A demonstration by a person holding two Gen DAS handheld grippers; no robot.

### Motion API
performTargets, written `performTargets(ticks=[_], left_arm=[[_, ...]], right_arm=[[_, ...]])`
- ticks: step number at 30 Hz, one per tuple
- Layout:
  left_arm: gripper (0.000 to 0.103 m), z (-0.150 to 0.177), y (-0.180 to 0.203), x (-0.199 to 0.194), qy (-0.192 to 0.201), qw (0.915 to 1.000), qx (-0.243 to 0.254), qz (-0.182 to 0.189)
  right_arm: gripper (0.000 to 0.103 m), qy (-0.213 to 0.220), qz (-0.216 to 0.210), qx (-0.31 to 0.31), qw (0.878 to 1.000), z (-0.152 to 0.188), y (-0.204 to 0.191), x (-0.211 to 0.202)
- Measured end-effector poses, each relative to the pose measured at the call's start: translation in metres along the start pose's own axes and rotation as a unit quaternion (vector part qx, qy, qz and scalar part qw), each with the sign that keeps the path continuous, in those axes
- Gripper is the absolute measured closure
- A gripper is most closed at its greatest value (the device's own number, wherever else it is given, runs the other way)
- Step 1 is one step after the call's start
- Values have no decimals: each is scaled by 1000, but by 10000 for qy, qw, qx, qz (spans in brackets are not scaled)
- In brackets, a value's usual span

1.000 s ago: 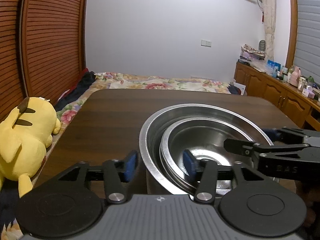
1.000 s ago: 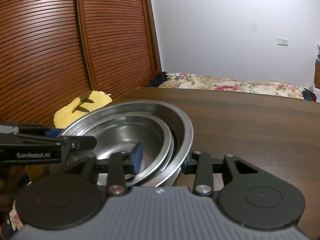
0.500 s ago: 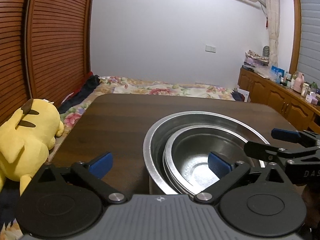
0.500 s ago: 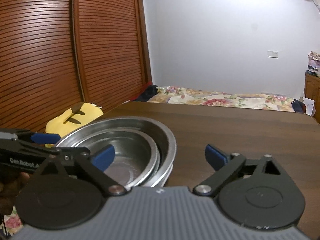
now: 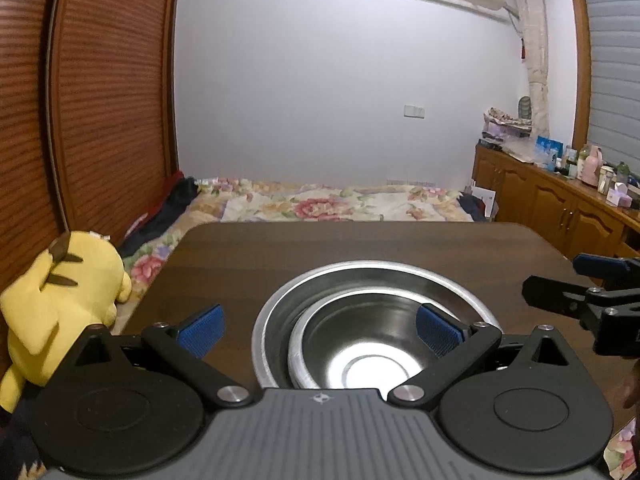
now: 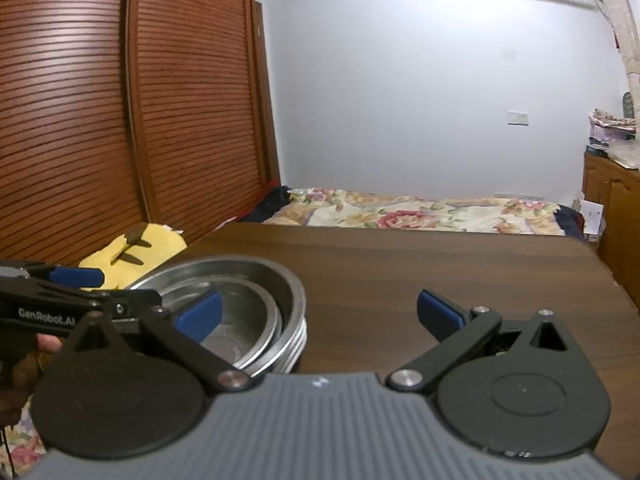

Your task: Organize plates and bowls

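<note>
Currently both grippers are released, jaws spread wide with nothing pressed between the pads; each has just been opening.

Left gripper [image 5: 318, 326]: blue-padded fingers straddle the near left rim of the large stainless steel bowl [image 5: 460, 286], one pad over bare table, the other over the bowl's inside. No contact visible.

Right gripper [image 6: 318, 312]: its left pad hangs above the bowls, its right pad over bare wood. No contact visible.

Task items: the smaller stainless steel bowl [image 5: 360, 348] sits nested inside the large one, pushed toward its left wall rather than centred. From the right wrist view several stacked rims show at the outer wall, so more than two pieces may be nested; count unclear. The stack rests on the dark brown wooden table [image 5: 320, 246], at its near edge.

Surroundings: yellow plush toy [image 5: 60, 300] lies off the table's left side, against the slatted wooden wardrobe doors [image 6: 120, 120]. Floral bedspread [image 5: 340, 202] beyond the far table edge. Wooden sideboard [image 5: 560, 208] at right, cluttered with small bottles.
</note>
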State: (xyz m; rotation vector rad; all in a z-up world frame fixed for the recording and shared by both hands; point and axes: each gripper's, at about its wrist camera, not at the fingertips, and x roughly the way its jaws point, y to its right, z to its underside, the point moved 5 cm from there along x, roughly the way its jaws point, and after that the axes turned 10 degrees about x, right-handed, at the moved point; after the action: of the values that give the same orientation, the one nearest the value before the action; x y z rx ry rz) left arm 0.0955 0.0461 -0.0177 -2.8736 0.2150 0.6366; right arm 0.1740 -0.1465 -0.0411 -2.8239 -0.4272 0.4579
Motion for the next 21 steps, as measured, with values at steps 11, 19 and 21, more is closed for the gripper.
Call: performTargets(ticks=[11,19,21], left_arm=[[0,-20,35,-27,194,9996,184,44],[0,-28,52,-36,271,9991,334,-40],[0,-27,54,-39,281,9989,381,-52]], right_arm=[[0,204,452,62,9988,-15,16,-35],[0,195,621,88,9978,-15,19,-50],[0,201,678,90,9975,-14,20,-55]])
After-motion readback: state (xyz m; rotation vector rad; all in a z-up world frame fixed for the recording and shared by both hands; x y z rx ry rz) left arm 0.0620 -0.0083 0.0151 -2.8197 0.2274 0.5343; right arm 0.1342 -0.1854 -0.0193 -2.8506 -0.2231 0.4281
